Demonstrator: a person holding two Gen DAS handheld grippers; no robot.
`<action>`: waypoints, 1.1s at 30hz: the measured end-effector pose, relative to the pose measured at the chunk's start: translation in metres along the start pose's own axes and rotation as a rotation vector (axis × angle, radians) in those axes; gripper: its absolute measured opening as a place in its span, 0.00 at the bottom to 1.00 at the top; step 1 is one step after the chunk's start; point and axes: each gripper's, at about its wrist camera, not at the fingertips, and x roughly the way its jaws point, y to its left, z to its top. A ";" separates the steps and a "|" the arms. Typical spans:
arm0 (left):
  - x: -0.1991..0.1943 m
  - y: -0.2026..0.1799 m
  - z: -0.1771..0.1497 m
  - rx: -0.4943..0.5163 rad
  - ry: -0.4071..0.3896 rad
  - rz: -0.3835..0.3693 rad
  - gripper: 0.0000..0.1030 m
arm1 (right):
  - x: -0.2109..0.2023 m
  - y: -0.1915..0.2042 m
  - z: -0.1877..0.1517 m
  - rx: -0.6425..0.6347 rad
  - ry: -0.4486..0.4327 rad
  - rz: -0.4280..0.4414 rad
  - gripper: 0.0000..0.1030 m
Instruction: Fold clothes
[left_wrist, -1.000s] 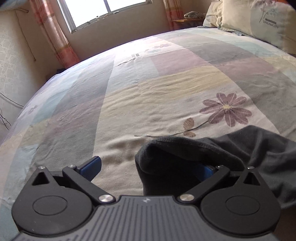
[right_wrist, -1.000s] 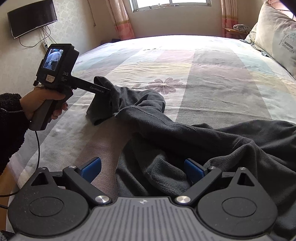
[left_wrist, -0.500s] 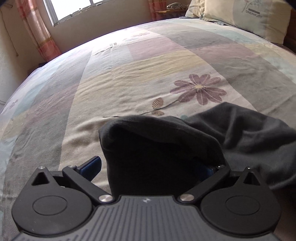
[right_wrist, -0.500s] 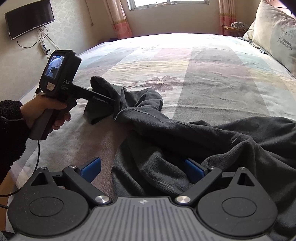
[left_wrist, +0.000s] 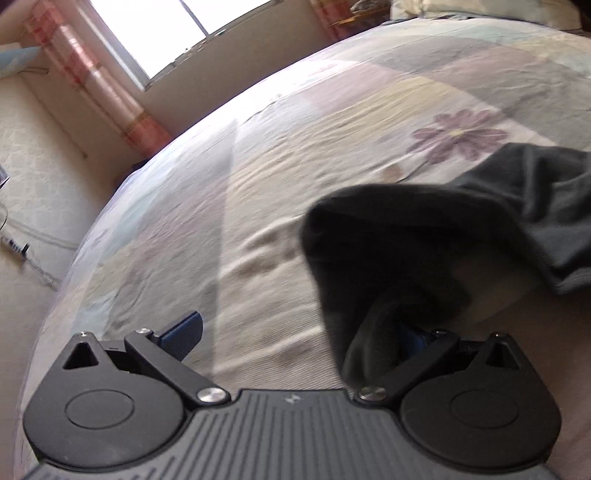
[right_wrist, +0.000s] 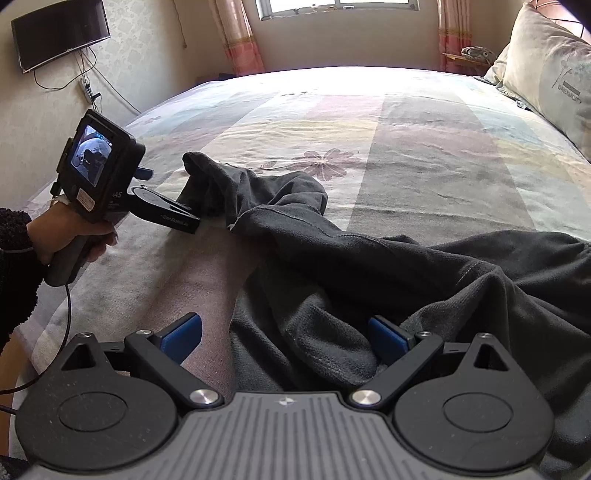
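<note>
Lying crumpled across the bed (right_wrist: 424, 155), lower centre to right of frame, dark grey garment (right_wrist: 369, 266) not yet folded. Left claw (left_wrist: 299, 332) spread; sleeve end (left_wrist: 388, 240) draped over one finger, hooked rather than pinched, probably to drag it straight. Right claw (right_wrist: 284, 332) spread, fingers straddling a body fold, likely positioned to anchor cloth.

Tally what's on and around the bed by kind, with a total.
Dark garment: 1
Pillows: 1
Tongs: 2, left and right
Wall TV: 1
Total: 5
</note>
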 end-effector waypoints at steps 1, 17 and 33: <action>0.003 0.013 -0.005 -0.028 0.020 0.003 1.00 | 0.000 0.000 0.000 0.001 0.001 -0.001 0.96; -0.056 -0.006 0.023 0.073 -0.137 -0.269 1.00 | -0.004 0.014 0.008 -0.042 -0.008 0.001 0.96; 0.040 -0.006 0.059 0.019 -0.057 -0.022 1.00 | -0.006 0.008 0.008 -0.042 -0.005 -0.023 0.96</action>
